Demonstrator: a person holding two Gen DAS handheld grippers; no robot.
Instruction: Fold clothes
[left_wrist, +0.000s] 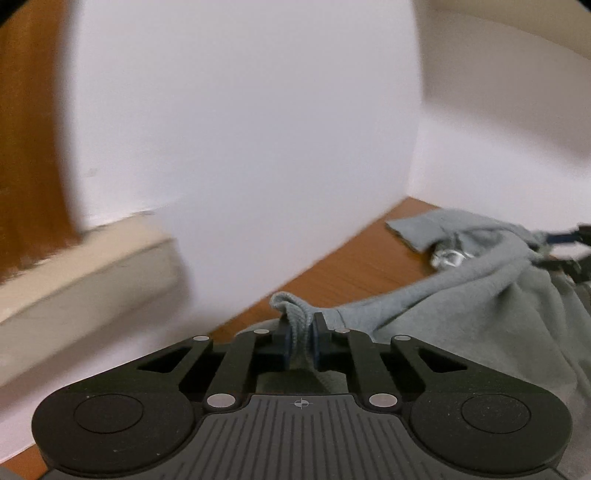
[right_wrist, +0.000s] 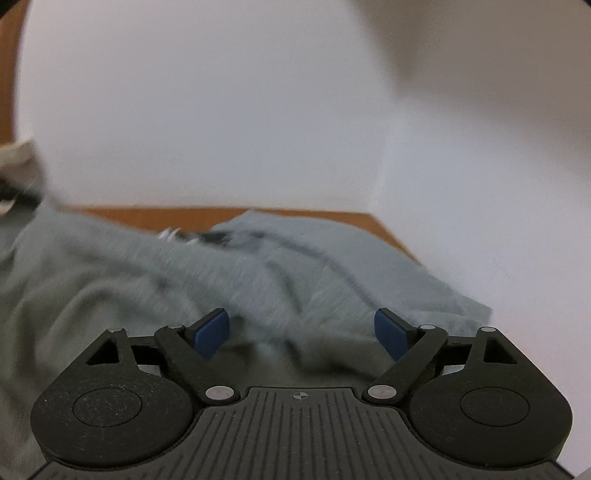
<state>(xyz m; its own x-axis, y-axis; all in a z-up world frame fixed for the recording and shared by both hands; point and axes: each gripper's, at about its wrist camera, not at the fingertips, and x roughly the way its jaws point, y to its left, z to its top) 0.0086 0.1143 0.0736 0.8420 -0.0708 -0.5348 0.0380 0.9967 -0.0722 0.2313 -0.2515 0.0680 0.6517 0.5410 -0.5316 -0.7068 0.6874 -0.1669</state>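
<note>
A grey garment (left_wrist: 461, 306) lies crumpled on the wooden table (left_wrist: 343, 266). My left gripper (left_wrist: 301, 334) is shut on a ribbed edge of the grey garment, and a fold of it sticks up between the pads. In the left wrist view, the other gripper's dark fingers (left_wrist: 569, 247) show at the far right by the bunched cloth. In the right wrist view, my right gripper (right_wrist: 301, 332) stands open just above the grey garment (right_wrist: 184, 288), its blue pads (right_wrist: 212, 332) wide apart with only cloth lying below them.
White walls (left_wrist: 240, 129) meet in a corner close behind the table. A beige ledge (left_wrist: 92, 273) and a brown wooden panel (left_wrist: 29, 147) stand at the left. A shiny metal piece (left_wrist: 448, 256) shows in the garment's folds. The table's far strip (right_wrist: 166, 214) is bare wood.
</note>
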